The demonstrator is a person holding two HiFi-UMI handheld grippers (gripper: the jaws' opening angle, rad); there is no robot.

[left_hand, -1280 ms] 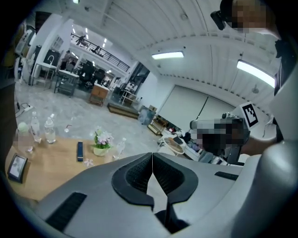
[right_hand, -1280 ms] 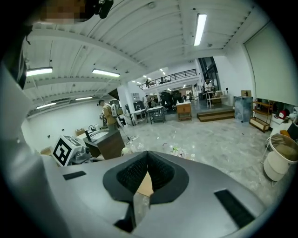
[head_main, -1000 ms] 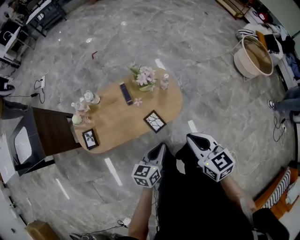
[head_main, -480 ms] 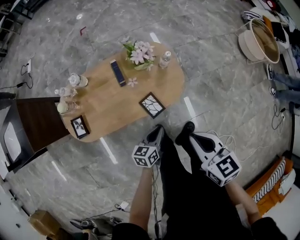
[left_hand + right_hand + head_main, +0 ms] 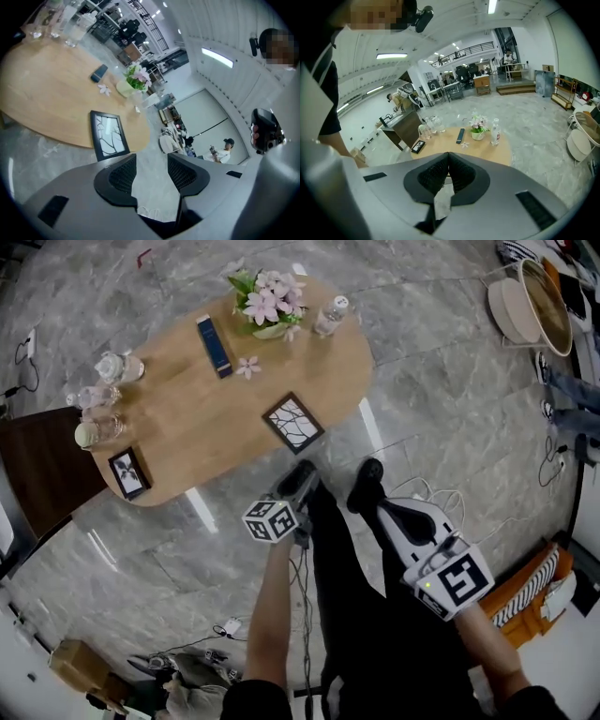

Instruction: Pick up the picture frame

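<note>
The picture frame (image 5: 292, 422), black with a white branch print, lies flat on the oval wooden table (image 5: 187, 437) near its close edge. In the left gripper view the frame (image 5: 108, 133) shows just ahead and left of the jaws. My left gripper (image 5: 292, 495) hangs off the table's edge, short of the frame. Its jaws (image 5: 151, 164) have just been opening and stand open with nothing between them. My right gripper (image 5: 386, 510) is further right over the floor, its jaws (image 5: 448, 164) shut and empty.
On the table are a second small frame (image 5: 127, 472), glass jars (image 5: 98, 390), a dark flat box (image 5: 214, 343), a flower pot (image 5: 267, 306) and a water bottle (image 5: 330, 315). A dark cabinet (image 5: 37, 465) adjoins the table's left end. Cables (image 5: 431, 493) trail on the floor.
The table and frame have shifted up and left in the head view and look larger. Both grippers have sunk lower, and the left one now sits nearer the table's edge.
</note>
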